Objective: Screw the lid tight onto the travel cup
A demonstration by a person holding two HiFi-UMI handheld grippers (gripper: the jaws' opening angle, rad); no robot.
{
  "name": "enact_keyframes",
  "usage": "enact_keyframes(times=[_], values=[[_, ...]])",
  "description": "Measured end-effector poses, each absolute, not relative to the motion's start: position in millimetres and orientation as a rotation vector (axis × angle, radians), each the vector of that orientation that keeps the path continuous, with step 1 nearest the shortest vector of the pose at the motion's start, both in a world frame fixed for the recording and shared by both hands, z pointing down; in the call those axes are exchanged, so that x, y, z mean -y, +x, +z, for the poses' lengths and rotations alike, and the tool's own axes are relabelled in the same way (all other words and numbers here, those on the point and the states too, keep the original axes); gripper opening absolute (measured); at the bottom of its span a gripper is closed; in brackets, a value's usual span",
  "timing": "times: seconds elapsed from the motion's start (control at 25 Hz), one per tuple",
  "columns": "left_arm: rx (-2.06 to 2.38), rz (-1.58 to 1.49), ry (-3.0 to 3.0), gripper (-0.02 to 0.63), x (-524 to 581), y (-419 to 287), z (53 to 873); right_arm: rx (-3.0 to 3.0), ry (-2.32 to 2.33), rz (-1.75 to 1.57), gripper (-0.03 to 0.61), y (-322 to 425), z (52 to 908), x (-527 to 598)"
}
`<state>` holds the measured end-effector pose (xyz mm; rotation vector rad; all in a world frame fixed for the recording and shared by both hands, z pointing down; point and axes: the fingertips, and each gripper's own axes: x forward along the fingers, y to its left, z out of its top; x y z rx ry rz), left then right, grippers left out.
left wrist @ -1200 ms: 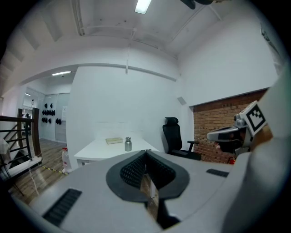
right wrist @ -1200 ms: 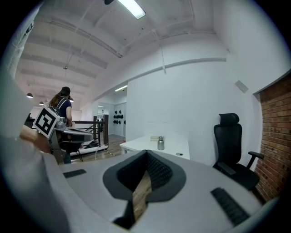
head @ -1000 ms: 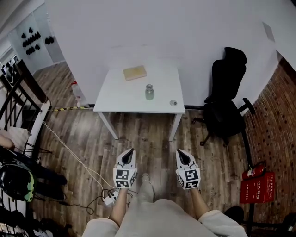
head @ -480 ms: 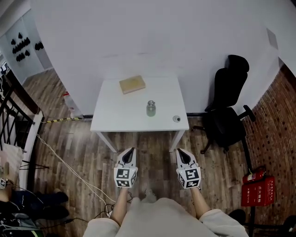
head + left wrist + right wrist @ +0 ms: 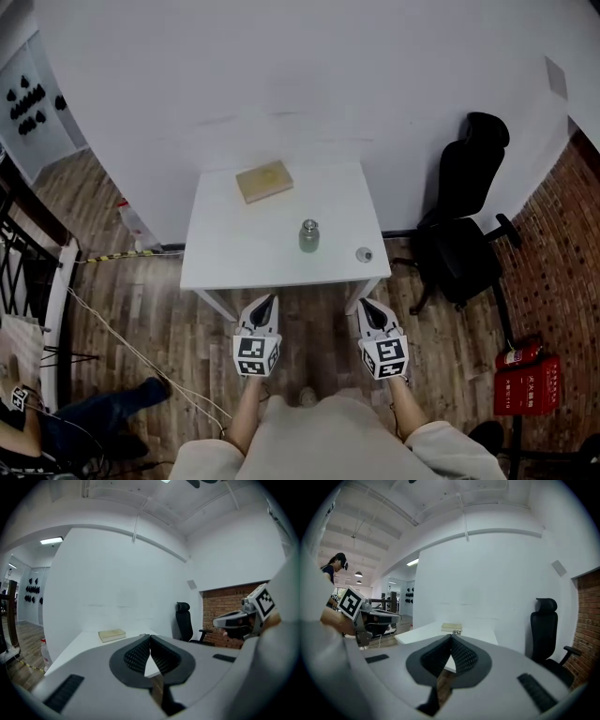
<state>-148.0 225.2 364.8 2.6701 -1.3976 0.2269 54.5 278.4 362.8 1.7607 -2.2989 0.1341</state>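
A small grey-green travel cup (image 5: 308,235) stands upright near the middle of the white table (image 5: 225,258). Its small round lid (image 5: 364,254) lies apart from it at the table's front right corner. My left gripper (image 5: 267,302) and right gripper (image 5: 364,307) hover side by side over the wooden floor just short of the table's front edge, both shut and empty. In the right gripper view the cup's top (image 5: 457,632) peeks above the closed jaws. In the left gripper view the cup is hidden behind the jaws.
A tan flat box (image 5: 263,181) lies at the table's back left. A black office chair (image 5: 465,230) stands to the right, by a brick wall with red extinguishers (image 5: 528,375). Cables (image 5: 131,347) run over the floor at left.
The view has advanced toward the table, which now lies closer to both grippers. The grippers keep their pose, both shut.
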Motion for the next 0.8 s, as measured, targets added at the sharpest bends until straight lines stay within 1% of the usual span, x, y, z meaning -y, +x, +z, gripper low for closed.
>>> enact_keyframes(times=[0.56,0.8], values=[[1.351,0.318,2.629,0.008,-147,-120,398,2.294,1.734,0.237,-0.002,78,396,-198],[1.368,0.355,2.604,0.008,-103,-99,414,2.328,1.695,0.257,-0.002,95,409,-145]])
